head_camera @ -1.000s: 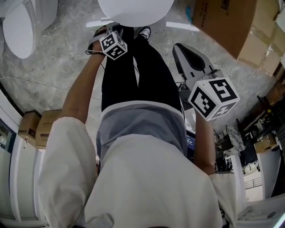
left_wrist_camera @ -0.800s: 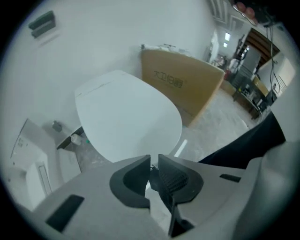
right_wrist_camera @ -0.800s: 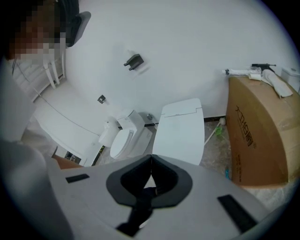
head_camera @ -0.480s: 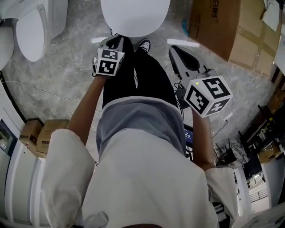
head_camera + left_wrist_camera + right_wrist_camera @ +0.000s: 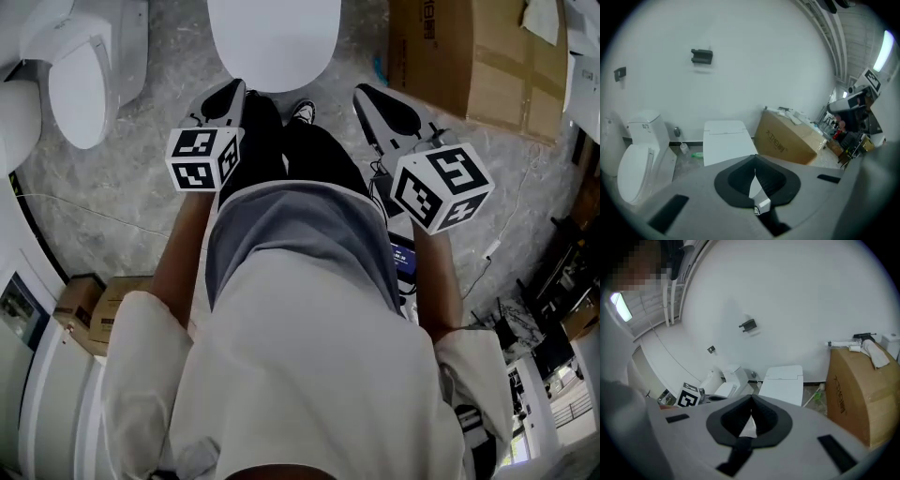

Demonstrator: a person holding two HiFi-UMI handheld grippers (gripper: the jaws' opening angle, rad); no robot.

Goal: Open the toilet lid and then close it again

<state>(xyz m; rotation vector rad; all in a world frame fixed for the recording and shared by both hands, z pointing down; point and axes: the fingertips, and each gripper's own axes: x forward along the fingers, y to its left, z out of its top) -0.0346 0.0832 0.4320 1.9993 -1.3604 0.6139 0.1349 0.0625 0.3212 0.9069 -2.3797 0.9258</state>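
The white toilet (image 5: 272, 42) stands in front of the person with its lid down flat. My left gripper (image 5: 232, 89) hangs in the air short of the bowl's front edge, shut with nothing in it, its marker cube (image 5: 204, 157) near the person's waist. Over the toilet (image 5: 725, 140) in the left gripper view, the dark pads meet at my left gripper (image 5: 755, 161). My right gripper (image 5: 364, 91) floats to the right of the bowl, also shut and empty. Its pads close to a point at my right gripper (image 5: 751, 401), with the toilet (image 5: 785, 383) beyond.
A second toilet (image 5: 84, 75) stands at the left, by the wall. A large cardboard box (image 5: 478, 56) sits right of the task toilet. Small boxes (image 5: 94, 305) lie at the lower left. Clutter and cables (image 5: 525, 319) fill the floor at the right.
Both grippers rose away from the floor. The left one drew back from the toilet's front edge, rolled, and now sits higher and nearer the person's waist.
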